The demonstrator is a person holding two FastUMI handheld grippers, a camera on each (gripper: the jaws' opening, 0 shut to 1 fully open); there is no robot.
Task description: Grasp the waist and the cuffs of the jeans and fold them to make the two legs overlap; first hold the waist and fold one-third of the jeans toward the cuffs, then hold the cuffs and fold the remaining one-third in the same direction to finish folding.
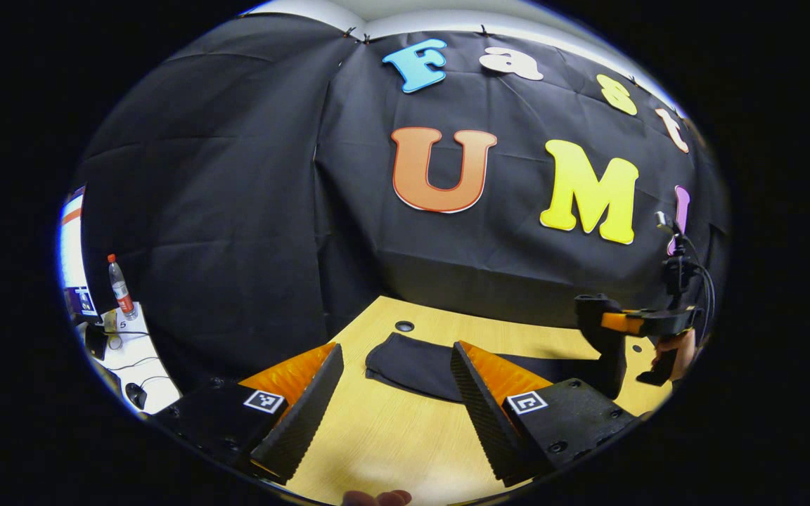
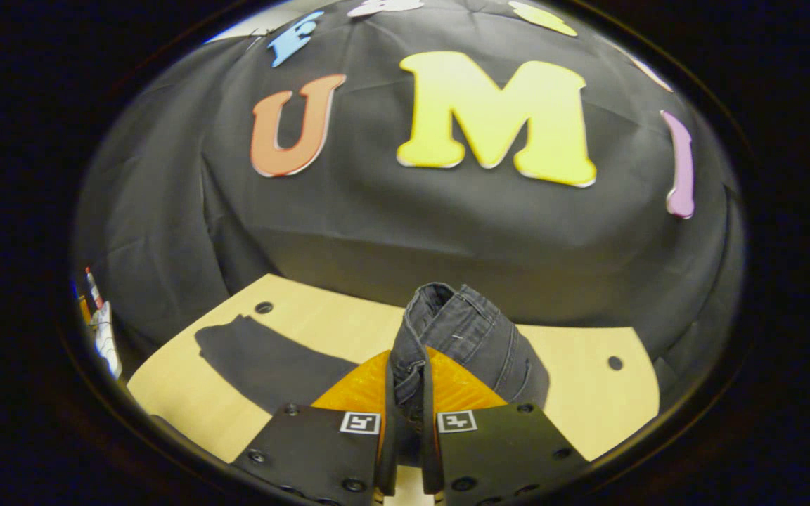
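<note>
Right gripper clamped on jeans waist, lifted off table; left gripper jaws apart, should take the far cuffs squarely, keeping legs aligned.

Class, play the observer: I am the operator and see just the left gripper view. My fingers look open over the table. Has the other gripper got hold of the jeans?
Observer: Yes. In the right gripper view the right gripper is shut on the jeans, denim bunched between its fingers.
Operator: Which part is it holding?
Observer: A thick stitched edge that looks like the waist, lifted off the table.
Operator: And the rest?
Observer: One leg lies flat, stretching away to the left.
</note>
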